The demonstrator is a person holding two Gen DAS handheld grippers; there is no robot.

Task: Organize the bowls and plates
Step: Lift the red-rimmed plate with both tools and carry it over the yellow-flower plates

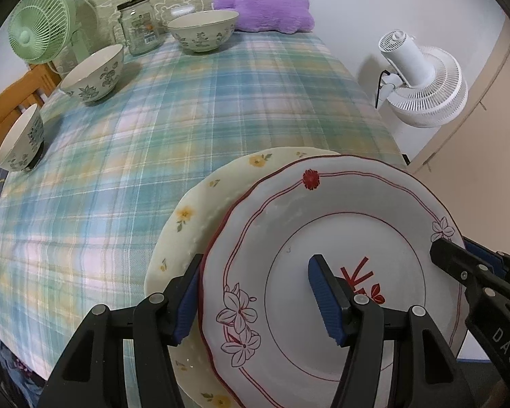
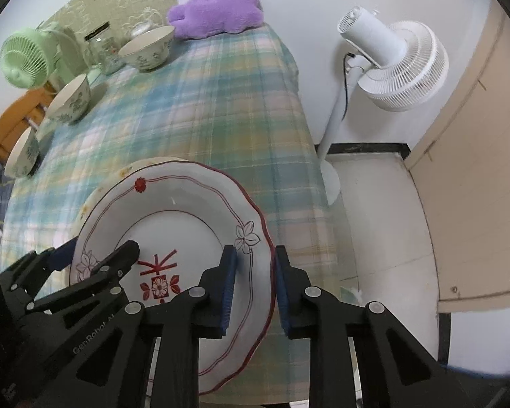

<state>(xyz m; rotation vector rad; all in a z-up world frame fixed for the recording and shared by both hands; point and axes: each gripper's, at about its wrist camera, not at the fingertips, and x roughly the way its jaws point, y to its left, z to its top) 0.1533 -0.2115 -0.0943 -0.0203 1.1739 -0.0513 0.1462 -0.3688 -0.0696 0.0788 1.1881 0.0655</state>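
Note:
A white plate with red rim and flowers [image 1: 340, 210] lies on a cream plate with yellow flowers [image 1: 200, 210] at the table's near right corner. My left gripper [image 1: 255, 292] is open, its fingers straddling the white plate's left rim. My right gripper [image 2: 255, 285] straddles the white plate's [image 2: 187, 204] right rim, its pads close to the rim on both sides. Three floral bowls [image 1: 95, 71] [image 1: 204, 29] [image 1: 20, 139] stand along the table's far left.
A glass jar [image 1: 139, 23] and a green fan [image 1: 40, 22] stand at the back left. A purple cushion [image 1: 265, 8] lies at the far end. A white standing fan [image 2: 391, 64] is on the floor to the right of the plaid tablecloth [image 1: 187, 108].

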